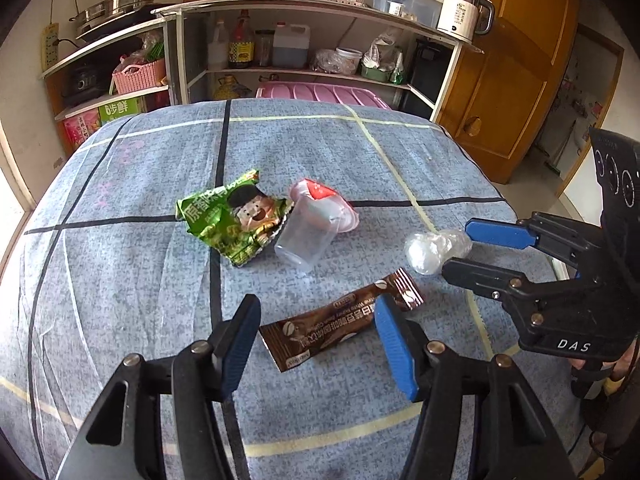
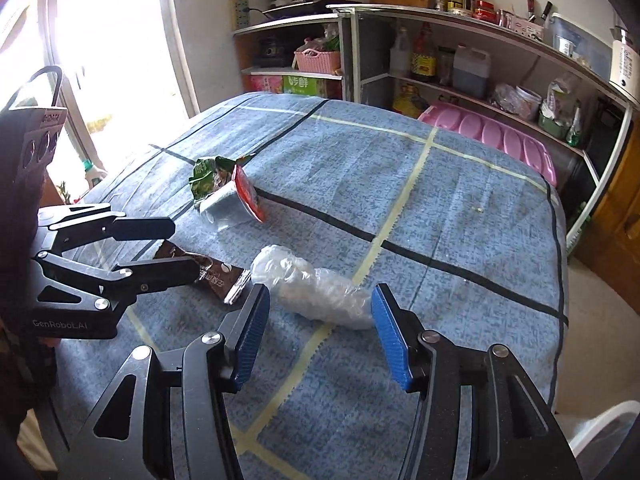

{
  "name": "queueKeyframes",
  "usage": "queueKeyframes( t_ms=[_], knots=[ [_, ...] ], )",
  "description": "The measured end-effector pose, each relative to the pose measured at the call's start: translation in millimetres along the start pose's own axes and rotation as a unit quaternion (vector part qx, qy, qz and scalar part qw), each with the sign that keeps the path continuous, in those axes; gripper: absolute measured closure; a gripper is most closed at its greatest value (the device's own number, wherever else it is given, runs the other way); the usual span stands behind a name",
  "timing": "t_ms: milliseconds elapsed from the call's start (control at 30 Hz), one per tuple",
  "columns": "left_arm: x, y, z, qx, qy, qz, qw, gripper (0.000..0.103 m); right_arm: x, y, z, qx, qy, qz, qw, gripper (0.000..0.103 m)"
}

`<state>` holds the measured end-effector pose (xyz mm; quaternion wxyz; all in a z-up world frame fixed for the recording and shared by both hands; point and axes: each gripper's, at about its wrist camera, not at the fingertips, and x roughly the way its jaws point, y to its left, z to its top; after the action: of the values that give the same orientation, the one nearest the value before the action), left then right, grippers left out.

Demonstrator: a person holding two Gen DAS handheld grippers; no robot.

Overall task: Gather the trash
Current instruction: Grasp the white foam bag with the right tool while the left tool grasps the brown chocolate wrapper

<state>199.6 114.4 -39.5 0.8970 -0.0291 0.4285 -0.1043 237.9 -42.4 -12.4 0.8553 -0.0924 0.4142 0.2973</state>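
Observation:
Trash lies on a table under a blue checked cloth (image 1: 120,280) (image 2: 440,200). A brown coffee sachet (image 1: 340,328) (image 2: 216,276) lies flat between the jaws of my left gripper (image 1: 316,308) (image 2: 184,248), which is open. A crumpled wad of clear plastic (image 1: 432,250) (image 2: 316,288) sits between the jaws of my right gripper (image 1: 456,248) (image 2: 320,294), also open, with gaps at both pads. Farther back lie a green snack wrapper (image 1: 232,220) (image 2: 208,176) and a tipped clear cup (image 1: 304,240) (image 2: 228,204) with a red and white lid.
Behind the table stand shelves (image 1: 304,74) (image 2: 480,92) with bottles, pots and a pink basket (image 1: 138,76). A pink tub lid (image 1: 320,94) lies past the far edge. A wooden door (image 1: 512,60) is at the right. A white container (image 2: 608,432) sits below the table's right edge.

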Motion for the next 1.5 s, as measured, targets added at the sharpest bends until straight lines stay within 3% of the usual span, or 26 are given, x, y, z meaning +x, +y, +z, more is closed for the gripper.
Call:
queueKeyframes(
  t_ms=[267, 600, 833, 1500],
  knots=[
    [7, 9, 1, -0.011, 0.012, -0.023, 0.9996, 0.041, 19, 1, 6, -0.011, 0.014, 0.000, 1.000, 0.049],
    [9, 1, -2, 0.021, 0.021, -0.026, 0.9992, 0.036, 32, -2, 16, 0.011, 0.023, 0.005, 1.000, 0.049],
    [12, -11, -2, 0.051, 0.025, -0.019, 0.9982, 0.034, 25, -9, 11, 0.037, 0.014, 0.008, 0.999, 0.077],
    [23, -30, 7, 0.086, 0.018, -0.025, 0.9959, 0.037, 2, -29, -11, 0.116, -0.006, 0.021, 0.993, 0.080]
  ],
)
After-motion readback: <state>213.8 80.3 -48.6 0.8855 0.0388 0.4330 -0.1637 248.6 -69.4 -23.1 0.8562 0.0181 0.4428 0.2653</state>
